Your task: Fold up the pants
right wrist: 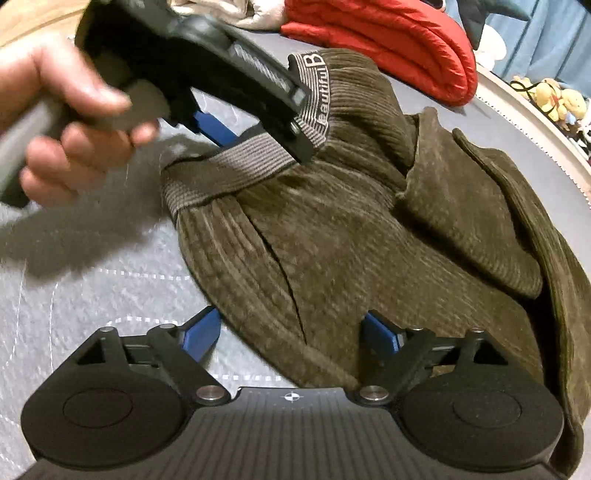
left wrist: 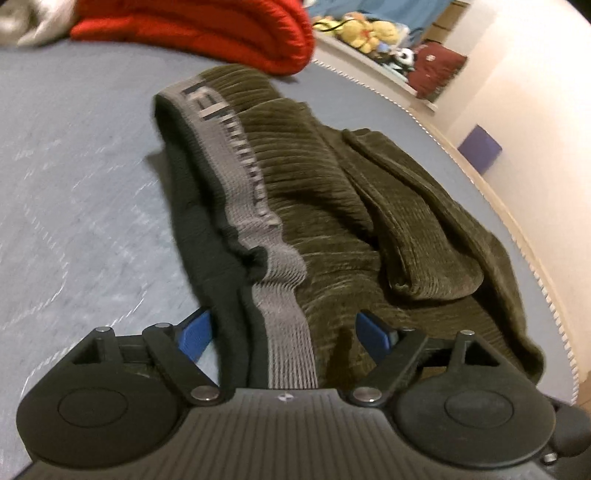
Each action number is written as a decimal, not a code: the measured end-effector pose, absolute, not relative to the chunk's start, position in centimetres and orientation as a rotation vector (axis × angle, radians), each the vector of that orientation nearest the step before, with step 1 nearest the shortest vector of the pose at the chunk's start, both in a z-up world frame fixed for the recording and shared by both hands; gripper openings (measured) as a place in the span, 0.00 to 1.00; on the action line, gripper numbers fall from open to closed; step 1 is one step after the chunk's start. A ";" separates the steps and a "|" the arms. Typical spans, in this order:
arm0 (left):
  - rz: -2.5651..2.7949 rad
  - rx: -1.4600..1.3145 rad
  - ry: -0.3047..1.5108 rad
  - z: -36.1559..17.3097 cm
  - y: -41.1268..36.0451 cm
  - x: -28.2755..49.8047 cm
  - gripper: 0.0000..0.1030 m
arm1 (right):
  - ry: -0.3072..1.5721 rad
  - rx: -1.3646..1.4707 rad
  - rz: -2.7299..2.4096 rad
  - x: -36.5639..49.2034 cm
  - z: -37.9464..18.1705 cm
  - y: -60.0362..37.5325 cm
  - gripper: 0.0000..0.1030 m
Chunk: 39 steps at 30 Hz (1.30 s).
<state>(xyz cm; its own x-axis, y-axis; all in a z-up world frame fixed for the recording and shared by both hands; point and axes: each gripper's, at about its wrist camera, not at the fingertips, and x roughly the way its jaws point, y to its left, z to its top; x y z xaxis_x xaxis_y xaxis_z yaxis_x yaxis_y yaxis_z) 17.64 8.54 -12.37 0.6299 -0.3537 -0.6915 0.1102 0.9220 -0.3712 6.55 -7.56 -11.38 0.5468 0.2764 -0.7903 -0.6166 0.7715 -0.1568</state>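
Observation:
Olive corduroy pants (left wrist: 332, 206) with a grey elastic waistband (left wrist: 236, 162) lie bunched on a grey-blue quilted bed (left wrist: 74, 177). My left gripper (left wrist: 284, 332) has its blue fingers spread wide, with the waistband running between them; it is open. In the right wrist view the pants (right wrist: 351, 229) fill the middle, legs folded over at the right. My right gripper (right wrist: 291, 332) is open, its blue fingers either side of the pants' near edge. The left gripper (right wrist: 221, 129), held by a hand (right wrist: 74, 122), sits at the waistband (right wrist: 240, 162).
A red quilted jacket (left wrist: 229, 29) lies at the far side of the bed, also in the right wrist view (right wrist: 388, 44). Pale clothing (right wrist: 236, 13) lies beside it. Plush toys (left wrist: 365, 31), a dark red bag (left wrist: 436, 68) and a purple box (left wrist: 480, 147) stand beyond the bed edge.

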 end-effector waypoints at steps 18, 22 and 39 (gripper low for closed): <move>-0.297 -0.111 0.762 -10.1 8.2 16.1 0.18 | 0.716 -0.636 0.634 3.2 -10.1 -5.8 0.08; -0.344 -0.102 0.712 -8.0 8.9 14.2 0.16 | 0.662 -0.681 0.661 1.6 -9.6 -6.0 0.07; -0.052 -0.085 1.010 -2.4 19.2 2.6 0.12 | 0.495 -0.759 1.039 -13.0 -5.3 -0.2 0.06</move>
